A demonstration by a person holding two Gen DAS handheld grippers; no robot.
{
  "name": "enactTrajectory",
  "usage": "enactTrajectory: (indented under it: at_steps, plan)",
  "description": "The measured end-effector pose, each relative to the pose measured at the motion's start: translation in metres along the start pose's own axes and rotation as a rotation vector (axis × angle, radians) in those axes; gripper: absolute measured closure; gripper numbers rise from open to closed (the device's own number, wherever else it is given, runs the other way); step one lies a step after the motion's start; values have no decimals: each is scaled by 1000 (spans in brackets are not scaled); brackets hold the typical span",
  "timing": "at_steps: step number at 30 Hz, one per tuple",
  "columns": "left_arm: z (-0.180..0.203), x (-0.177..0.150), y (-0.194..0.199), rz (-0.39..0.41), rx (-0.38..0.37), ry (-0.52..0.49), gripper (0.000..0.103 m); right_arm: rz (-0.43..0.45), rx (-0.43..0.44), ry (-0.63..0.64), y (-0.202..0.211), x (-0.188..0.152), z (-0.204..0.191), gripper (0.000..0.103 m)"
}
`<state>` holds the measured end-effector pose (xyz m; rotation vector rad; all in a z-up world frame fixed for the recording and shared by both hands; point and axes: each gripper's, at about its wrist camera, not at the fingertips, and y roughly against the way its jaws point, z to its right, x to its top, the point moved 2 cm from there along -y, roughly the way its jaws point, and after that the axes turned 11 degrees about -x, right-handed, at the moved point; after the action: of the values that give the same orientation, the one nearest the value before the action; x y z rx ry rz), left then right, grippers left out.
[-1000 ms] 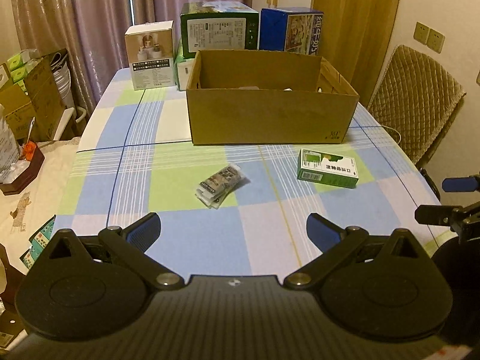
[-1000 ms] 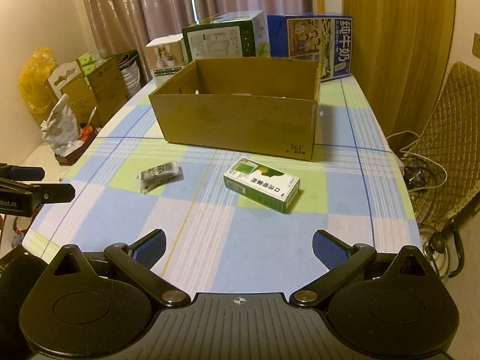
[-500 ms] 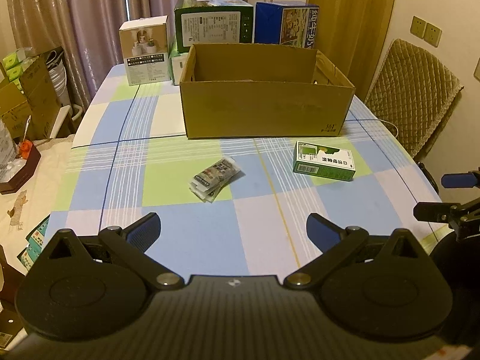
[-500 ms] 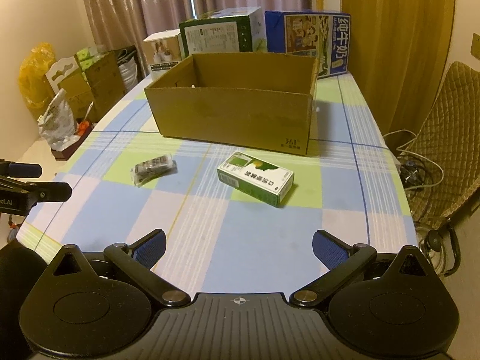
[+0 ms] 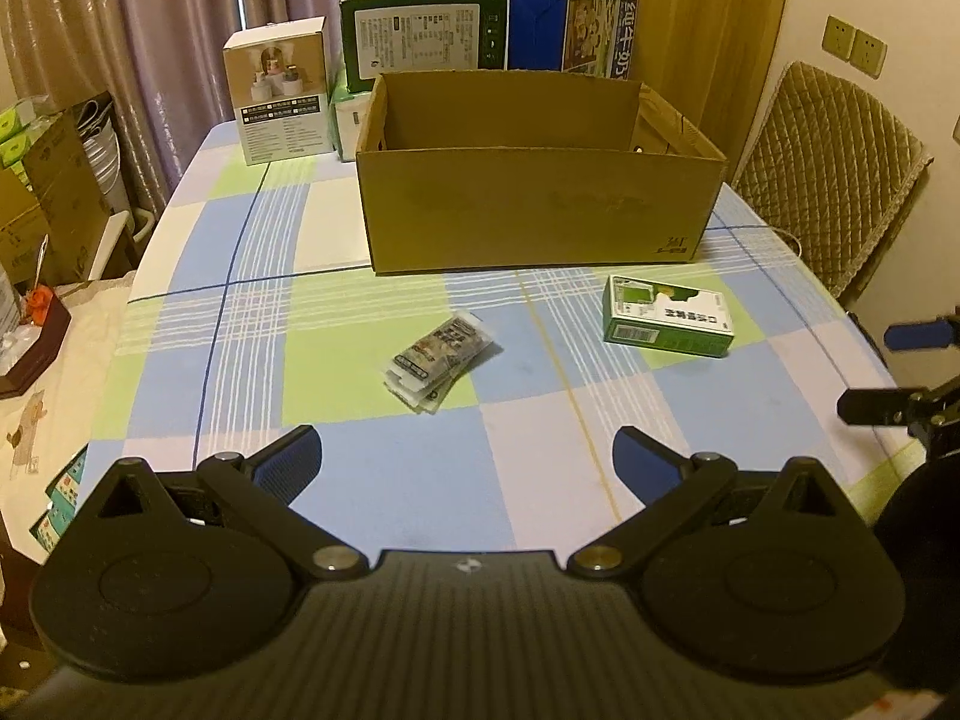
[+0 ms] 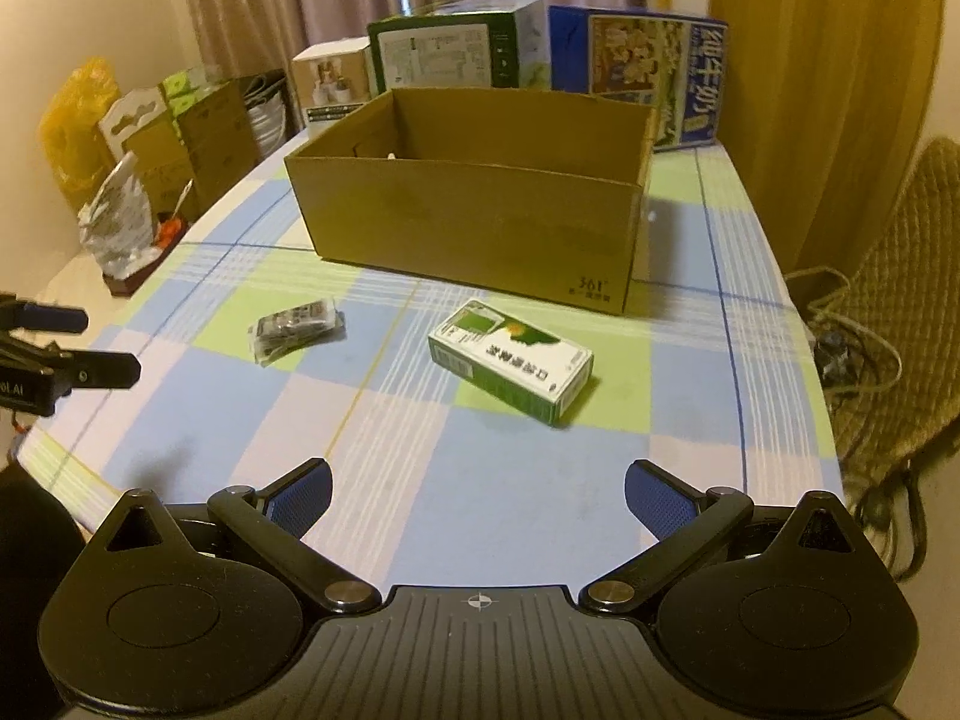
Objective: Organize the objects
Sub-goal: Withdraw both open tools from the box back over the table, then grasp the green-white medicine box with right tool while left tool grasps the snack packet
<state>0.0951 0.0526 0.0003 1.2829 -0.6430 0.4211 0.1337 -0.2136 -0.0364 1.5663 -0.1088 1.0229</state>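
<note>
Approach step: both grippers, left gripper [image 5: 465, 459] and right gripper [image 6: 478, 492], are held wide open and empty before the cardboard box [image 5: 540, 204]; the green carton [image 6: 510, 360] is judged the next thing to be grasped.

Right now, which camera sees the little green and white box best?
The right wrist view: the green and white cardboard box lies near the middle, large, with top and two sides showing. The left wrist view shows it smaller, off to the right.

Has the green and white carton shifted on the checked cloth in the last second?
No. The green and white carton lies on the same green square before the brown cardboard box.
</note>
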Motion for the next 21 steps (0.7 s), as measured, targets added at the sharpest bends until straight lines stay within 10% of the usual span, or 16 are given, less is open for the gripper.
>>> enactTrajectory:
  at_steps: [21]
  plan:
    - [-42,27,-101,-121,-28,-177,5,-43,60,394,-111,40,1,2]
